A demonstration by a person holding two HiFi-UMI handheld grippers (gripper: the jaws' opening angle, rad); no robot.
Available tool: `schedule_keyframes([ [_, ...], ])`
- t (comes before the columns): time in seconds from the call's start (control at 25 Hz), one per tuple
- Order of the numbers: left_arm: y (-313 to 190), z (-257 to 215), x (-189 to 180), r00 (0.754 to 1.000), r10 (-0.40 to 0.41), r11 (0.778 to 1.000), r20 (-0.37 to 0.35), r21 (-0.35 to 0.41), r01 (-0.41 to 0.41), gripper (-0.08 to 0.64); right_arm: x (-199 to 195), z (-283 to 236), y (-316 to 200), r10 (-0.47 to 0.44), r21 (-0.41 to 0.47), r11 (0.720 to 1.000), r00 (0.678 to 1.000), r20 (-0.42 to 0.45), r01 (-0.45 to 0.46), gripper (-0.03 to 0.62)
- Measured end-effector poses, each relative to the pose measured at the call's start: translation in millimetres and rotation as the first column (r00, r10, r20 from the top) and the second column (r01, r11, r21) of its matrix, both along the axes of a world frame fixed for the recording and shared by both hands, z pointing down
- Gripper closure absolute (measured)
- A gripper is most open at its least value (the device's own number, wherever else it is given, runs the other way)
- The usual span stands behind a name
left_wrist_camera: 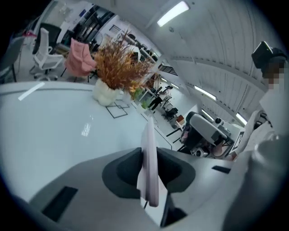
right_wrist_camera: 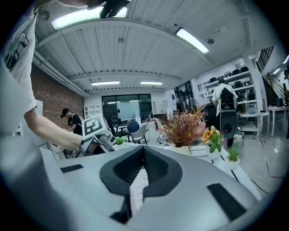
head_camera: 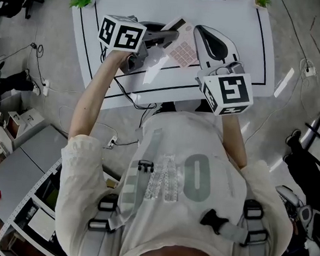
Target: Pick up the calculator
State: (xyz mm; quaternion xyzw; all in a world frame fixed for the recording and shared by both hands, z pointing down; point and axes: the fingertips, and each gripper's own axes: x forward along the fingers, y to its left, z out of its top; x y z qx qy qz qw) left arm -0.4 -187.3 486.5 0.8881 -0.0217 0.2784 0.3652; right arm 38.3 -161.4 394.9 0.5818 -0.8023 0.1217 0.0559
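1. The left gripper (left_wrist_camera: 148, 155) had its jaws drawn in to a narrow gap, clamping the calculator (left_wrist_camera: 149, 171) edge-on between the pads.
2. The right gripper (right_wrist_camera: 143, 153) had its jaws together, gripping nothing; the calculator's keys showed through the slit just beneath them.
3. The white table (head_camera: 238, 18) lay beyond both jaws.

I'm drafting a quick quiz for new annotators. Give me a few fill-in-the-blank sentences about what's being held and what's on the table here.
1. The flat white calculator with pink keys is clamped between the fingers of the ______ gripper.
2. The bunch of dried brown grasses stands in a ______ vase.
3. The white table is marked with ______ lines.

Missing words: left; white; black
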Motion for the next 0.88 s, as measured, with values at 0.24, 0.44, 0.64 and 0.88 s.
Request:
schedule_keyframes([
  [0.24, -53.4, -65.4, -8.0, 0.989, -0.144, 0.942, -0.044, 0.301, 0.150, 0.466, 6.3, -56.9, -32.7, -0.022, 0.137, 0.990, 0.998, -0.062, 0.031, 0.584],
  [0.44, -64.8, -115.2, -43.5, 0.939, -0.340, 0.769, -0.055, 0.558, 0.311, 0.466, 2.1, -82.4, -26.2, -0.021, 0.191, 0.981, 0.998, -0.061, 0.032, 0.584],
  [0.64, -67.7, -173.7, -76.2, 0.867, -0.480, 0.487, -0.129, 0.783, 0.386, 0.466, -11.0, -98.7, -24.5, -0.057, 0.227, 0.971, 0.996, -0.066, 0.071, 0.584],
  [0.88, -50.8, -223.6, -109.1, 0.760, -0.590, 0.188, -0.272, 0.870, 0.457, 0.466, -25.2, -110.4, -21.1, -0.093, 0.256, 0.961, 0.994, -0.057, 0.105, 0.584],
])
